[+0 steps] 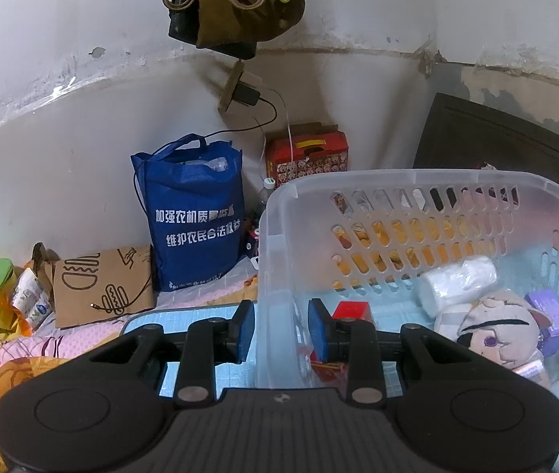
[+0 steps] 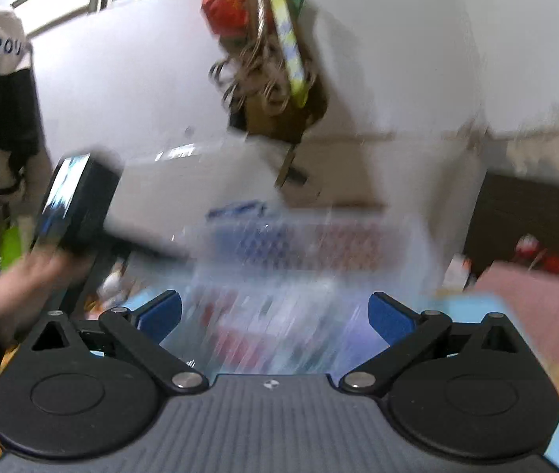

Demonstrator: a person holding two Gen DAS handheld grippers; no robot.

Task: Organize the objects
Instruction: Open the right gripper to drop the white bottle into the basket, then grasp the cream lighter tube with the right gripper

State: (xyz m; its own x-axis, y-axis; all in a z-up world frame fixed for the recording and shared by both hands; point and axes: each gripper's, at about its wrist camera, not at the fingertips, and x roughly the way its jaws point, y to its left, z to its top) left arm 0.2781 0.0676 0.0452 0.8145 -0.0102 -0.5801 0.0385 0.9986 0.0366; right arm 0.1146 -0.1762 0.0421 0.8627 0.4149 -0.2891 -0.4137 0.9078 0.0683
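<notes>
The left gripper [image 1: 281,329] straddles the near-left wall of a clear plastic basket [image 1: 358,181], one blue pad outside and one inside, narrowed onto the wall though a sliver of gap shows at each pad. The basket sits on a pale blue mat [image 1: 184,317] on the bed. Inside lie a plush doll [image 1: 500,329], a white wrapped roll [image 1: 457,283], a purple box [image 1: 549,315] and a red box [image 1: 352,311]. Beyond the basket, a blue tote bag [image 1: 196,213] stands against the wall with a brown paper bag [image 1: 101,287] beside it and a red carton [image 1: 307,153] behind. The right gripper [image 2: 275,317] hangs wide open and holds nothing, the basket [image 2: 299,244] a motion-blurred shape ahead of it. At left in that view, a hand [image 2: 19,287] grips the other tool's handle.
</notes>
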